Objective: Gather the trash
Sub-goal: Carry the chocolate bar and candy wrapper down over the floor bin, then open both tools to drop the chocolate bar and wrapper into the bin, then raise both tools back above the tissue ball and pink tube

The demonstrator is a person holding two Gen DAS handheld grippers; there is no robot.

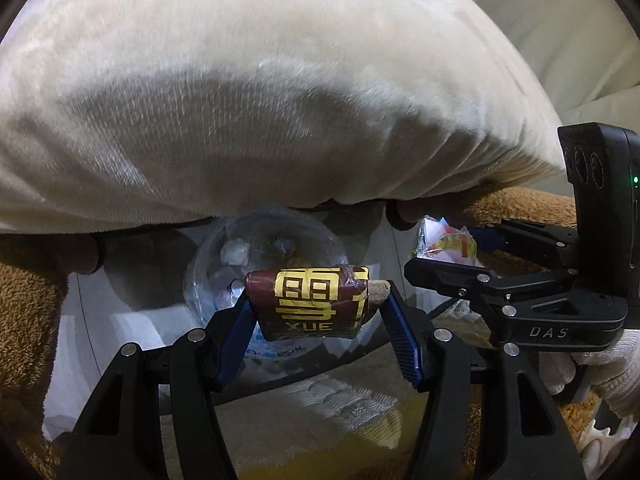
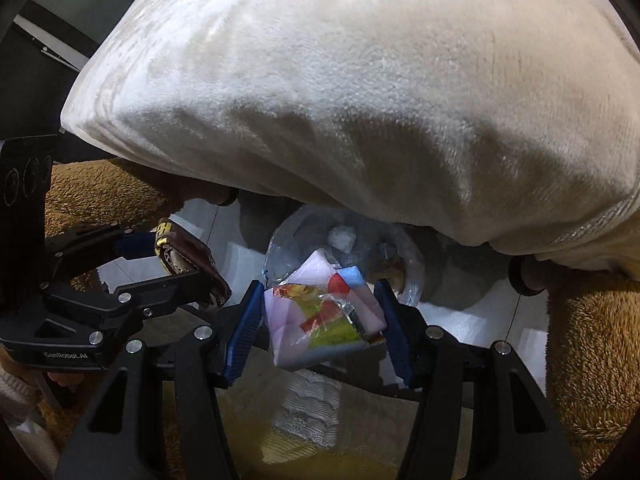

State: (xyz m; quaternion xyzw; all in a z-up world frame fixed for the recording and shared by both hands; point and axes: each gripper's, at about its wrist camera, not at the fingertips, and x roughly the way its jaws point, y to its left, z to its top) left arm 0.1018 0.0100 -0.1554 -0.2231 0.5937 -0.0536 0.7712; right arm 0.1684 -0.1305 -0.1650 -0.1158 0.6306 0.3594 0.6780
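2 pieces are in hand: my left hand-held gripper (image 1: pixel 316 306) clamps a maroon wrapper (image 1: pixel 310 304), my right hand-held gripper (image 2: pixel 320 312) a colourful wrapper (image 2: pixel 324 316); dropping both into the bag (image 2: pixel 412 276) below remains.

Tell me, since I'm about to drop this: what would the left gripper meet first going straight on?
Probably the clear plastic bag directly beyond the maroon wrapper held by the left gripper; depth is unclear.
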